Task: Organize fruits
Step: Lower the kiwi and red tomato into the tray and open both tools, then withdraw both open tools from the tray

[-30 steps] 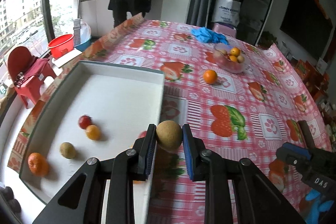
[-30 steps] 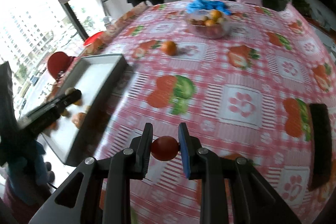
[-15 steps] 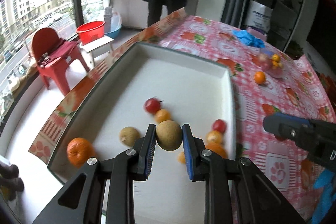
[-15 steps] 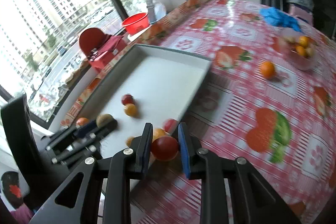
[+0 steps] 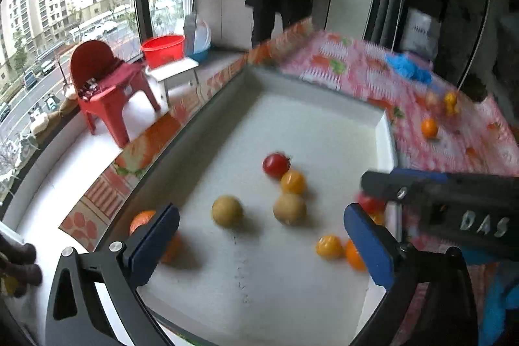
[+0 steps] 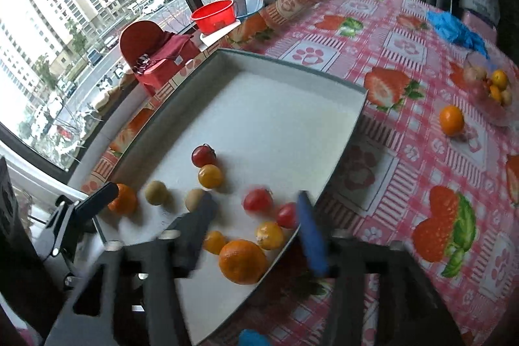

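Left gripper [image 5: 259, 235]: angled down over the white tray [image 5: 324, 106], jaws opening, nothing pinched.
Right gripper [image 6: 256, 222]: tilted over the tray's near corner, jaws opening, empty.
Tray: tomatoes, small oranges, two tan fruits [image 5: 289, 208], large orange [image 6: 242, 261].
Right view only: bowl [image 6: 489, 93] of fruit and loose orange [image 6: 451, 120] sharp on the worktop [image 6: 405, 151].
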Available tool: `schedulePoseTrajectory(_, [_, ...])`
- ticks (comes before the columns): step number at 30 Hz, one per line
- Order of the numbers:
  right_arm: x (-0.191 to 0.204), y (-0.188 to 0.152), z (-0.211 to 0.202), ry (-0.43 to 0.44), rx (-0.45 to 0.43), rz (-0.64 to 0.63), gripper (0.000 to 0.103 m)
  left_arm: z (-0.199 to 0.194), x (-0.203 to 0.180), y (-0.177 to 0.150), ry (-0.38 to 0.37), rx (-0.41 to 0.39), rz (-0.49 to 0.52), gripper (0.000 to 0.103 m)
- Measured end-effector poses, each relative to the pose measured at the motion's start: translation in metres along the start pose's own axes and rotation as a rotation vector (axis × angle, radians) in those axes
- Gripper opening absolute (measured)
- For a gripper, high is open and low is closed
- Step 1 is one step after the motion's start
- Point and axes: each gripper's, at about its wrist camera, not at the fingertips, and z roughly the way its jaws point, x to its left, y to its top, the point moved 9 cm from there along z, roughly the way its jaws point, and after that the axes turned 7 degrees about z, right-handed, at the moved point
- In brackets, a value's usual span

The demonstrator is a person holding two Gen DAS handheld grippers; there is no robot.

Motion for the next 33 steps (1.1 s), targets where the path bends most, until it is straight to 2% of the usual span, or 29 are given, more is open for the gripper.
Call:
schedulePoseTrajectory(7, [-0.010, 0.006, -0.014, -0.088, -0.041, -0.032, 0.092, 0.015, -0.005, -0.010, -0.008, 0.100, 0.016, 0.102])
schedulePoseTrajectory(9, [-0.014, 0.008, -0.017, -0.106, -0.053, -0.038, 0.103, 0.018, -0.007, -0.015, -0.026, 0.127, 0.005, 0.102])
schedulePoseTrajectory(16, [-0.019, 0.002, -0.023, -0.103, -0.040, -0.067, 0.103, 0.013, -0.020, -0.014, 0.000, 0.136, 0.056, 0.102])
schedulePoseTrajectory(25, [-0.026, -0.002, -0.028, -0.095, -0.037, -0.065, 0.103, 0.011, -0.030, -0.014, 0.002, 0.152, 0.066, 0.102])
schedulePoseTrajectory(33, [-0.031, -0.005, -0.031, -0.097, -0.036, -0.059, 0.103, 0.009, -0.039, -0.014, 0.052, 0.162, 0.117, 0.102])
